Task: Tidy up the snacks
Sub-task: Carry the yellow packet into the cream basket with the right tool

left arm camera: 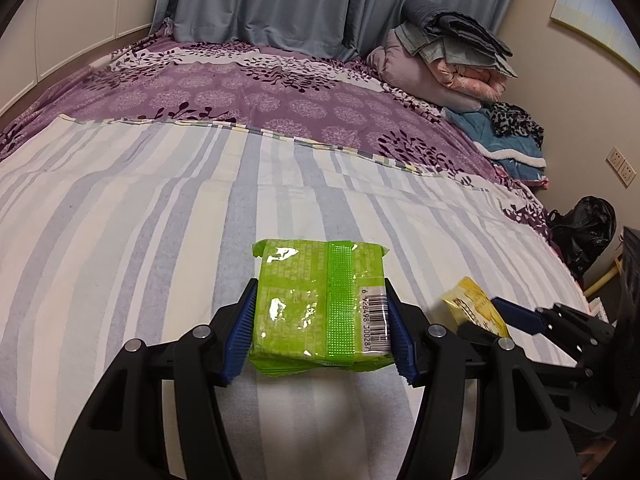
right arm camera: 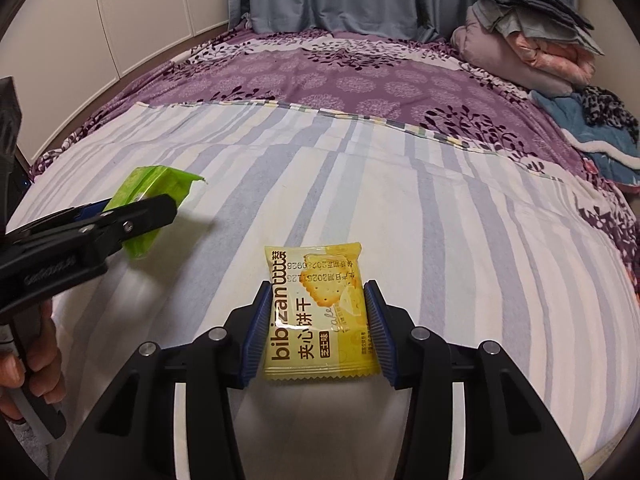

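Left hand-held gripper (left arm camera: pixel 320 330) clenched on green snack pack (left arm camera: pixel 316 304), pads pressing both its sides, held above striped bed sheet (left arm camera: pixel 120 220). Right hand-held gripper (right arm camera: pixel 316 330) grasps yellow biscuit packet (right arm camera: pixel 320 312), over the bed's near edge, packs apart.

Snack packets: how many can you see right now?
2. The green packet is clamped in the left gripper; the yellow biscuit packet is clamped in the right gripper. Others may lie outside view.

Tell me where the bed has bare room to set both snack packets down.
The striped sheet lies bare ahead of the yellow packet and green packet, up to the purple floral cover. The far right corner is crowded with folded bedding.
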### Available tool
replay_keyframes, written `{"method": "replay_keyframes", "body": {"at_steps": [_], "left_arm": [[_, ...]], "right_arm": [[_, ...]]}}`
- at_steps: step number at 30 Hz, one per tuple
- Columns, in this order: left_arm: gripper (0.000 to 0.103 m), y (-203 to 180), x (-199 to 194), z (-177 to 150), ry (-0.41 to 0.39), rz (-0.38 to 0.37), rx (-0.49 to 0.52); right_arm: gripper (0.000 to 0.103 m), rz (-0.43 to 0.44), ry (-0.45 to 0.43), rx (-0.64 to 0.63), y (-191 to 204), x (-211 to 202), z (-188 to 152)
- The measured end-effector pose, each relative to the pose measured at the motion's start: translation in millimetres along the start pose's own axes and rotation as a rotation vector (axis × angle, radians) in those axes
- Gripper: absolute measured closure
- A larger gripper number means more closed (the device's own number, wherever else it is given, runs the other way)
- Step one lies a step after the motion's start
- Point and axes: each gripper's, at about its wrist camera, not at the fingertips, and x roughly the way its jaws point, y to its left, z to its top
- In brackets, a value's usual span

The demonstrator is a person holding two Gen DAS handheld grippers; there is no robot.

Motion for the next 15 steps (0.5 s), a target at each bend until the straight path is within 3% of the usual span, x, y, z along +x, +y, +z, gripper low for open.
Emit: {"method": "replay_keyframes", "body": {"at_steps": [15], "left_arm": [[0.043, -22, -36, 9, -0.069, -0.091, 0.023]], "right_arm": [[0.057, -0.079, -0.115, 0.114, -12, -121, -40]]}}
